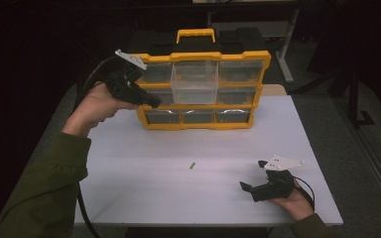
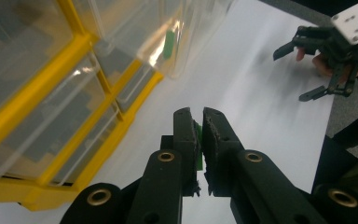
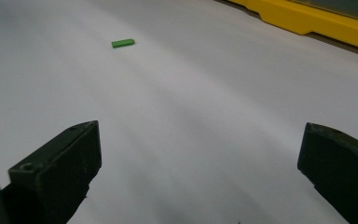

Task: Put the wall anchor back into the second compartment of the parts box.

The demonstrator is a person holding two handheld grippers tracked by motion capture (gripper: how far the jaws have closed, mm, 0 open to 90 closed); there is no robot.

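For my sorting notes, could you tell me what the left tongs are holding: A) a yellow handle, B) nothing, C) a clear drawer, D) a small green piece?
D: in the left gripper view, the left tongs are shut on a small green piece pinched between their jaws.

No lettering, label, brand, number or sign is showing legibly anywhere: not on the yellow organiser, the worktop, or either gripper.
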